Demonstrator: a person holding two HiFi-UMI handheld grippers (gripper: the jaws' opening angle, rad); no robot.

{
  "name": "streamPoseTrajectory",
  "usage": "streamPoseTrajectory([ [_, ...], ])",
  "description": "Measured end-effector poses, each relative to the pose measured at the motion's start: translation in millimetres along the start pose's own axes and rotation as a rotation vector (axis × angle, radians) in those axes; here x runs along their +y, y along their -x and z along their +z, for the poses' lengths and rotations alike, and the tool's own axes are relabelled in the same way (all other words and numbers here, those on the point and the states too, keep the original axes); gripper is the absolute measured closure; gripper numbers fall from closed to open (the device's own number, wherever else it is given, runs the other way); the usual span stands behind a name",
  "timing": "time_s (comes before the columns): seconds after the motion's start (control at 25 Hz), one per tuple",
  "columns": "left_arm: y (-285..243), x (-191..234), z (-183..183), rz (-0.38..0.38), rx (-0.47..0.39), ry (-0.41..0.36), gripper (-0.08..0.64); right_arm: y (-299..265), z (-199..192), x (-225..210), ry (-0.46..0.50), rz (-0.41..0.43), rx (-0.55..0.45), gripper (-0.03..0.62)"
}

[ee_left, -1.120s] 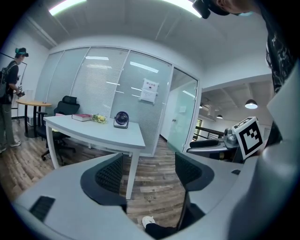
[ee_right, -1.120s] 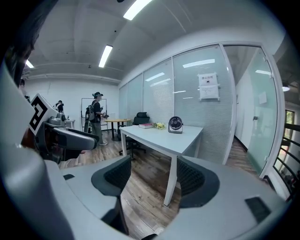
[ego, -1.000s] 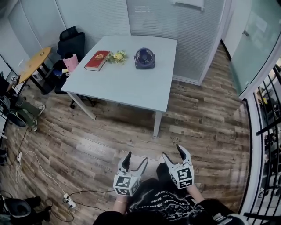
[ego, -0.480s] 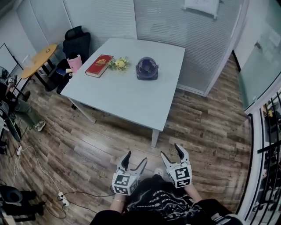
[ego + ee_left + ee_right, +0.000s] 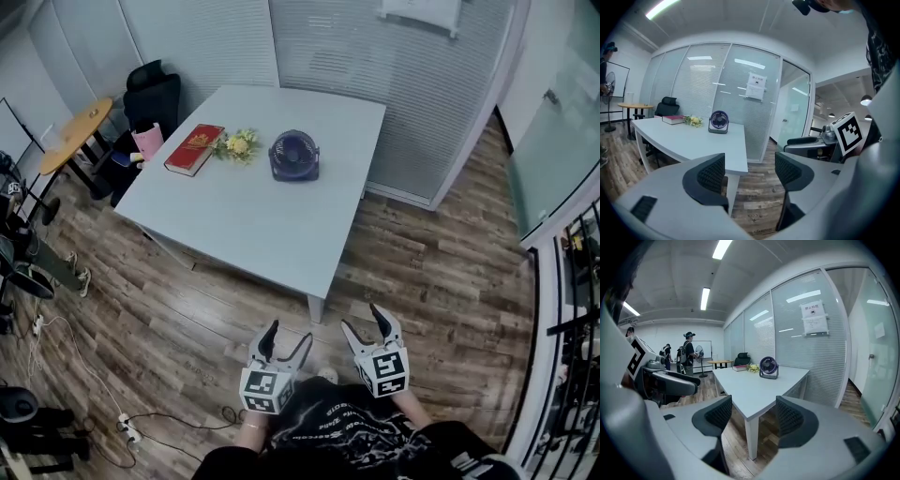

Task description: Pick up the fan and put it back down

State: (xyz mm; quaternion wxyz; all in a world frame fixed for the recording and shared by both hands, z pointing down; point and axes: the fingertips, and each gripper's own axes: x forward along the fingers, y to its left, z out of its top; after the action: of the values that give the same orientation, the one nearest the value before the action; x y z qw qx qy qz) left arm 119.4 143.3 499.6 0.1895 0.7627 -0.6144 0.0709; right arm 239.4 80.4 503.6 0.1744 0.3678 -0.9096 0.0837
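A small dark purple fan (image 5: 294,156) stands upright on the far half of the pale grey table (image 5: 253,220). It also shows far off beyond the jaws in the left gripper view (image 5: 718,122) and the right gripper view (image 5: 768,367). My left gripper (image 5: 289,336) and right gripper (image 5: 363,321) are held side by side over the wooden floor, short of the table's near corner. Both are open with nothing between the pads (image 5: 711,173) (image 5: 717,414). The right jaws have just been closing slightly, still empty.
A red book (image 5: 194,149) and a small bunch of flowers (image 5: 236,145) lie left of the fan. A black chair (image 5: 155,94) and a round wooden table (image 5: 75,131) stand at the left. Glass partitions (image 5: 375,84) back the table. Cables (image 5: 131,431) trail over the floor.
The table and fan have drawn nearer and slid lower in the head view as the person walks forward. Both grippers travel with the person, keeping their pose.
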Motion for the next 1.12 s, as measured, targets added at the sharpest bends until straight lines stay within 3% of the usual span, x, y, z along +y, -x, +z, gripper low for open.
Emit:
streamPoseTrajectory([
  [0.36, -17.8, 2.2, -0.6, 0.002, 0.01, -0.006, 0.206, -12.8, -8.1, 0.0, -0.001, 0.04, 0.035, 0.313],
  [0.64, -47.8, 15.0, 9.3, -0.019, 0.008, -0.006, 0.206, -30.8, -8.2, -17.0, -0.006, 0.012, 0.057, 0.313],
  [1.12, -118.0, 99.6, 55.8, -0.017, 0.035, -0.054, 0.206, -127.1, 28.1, -39.6, -0.016, -0.035, 0.083, 0.314],
])
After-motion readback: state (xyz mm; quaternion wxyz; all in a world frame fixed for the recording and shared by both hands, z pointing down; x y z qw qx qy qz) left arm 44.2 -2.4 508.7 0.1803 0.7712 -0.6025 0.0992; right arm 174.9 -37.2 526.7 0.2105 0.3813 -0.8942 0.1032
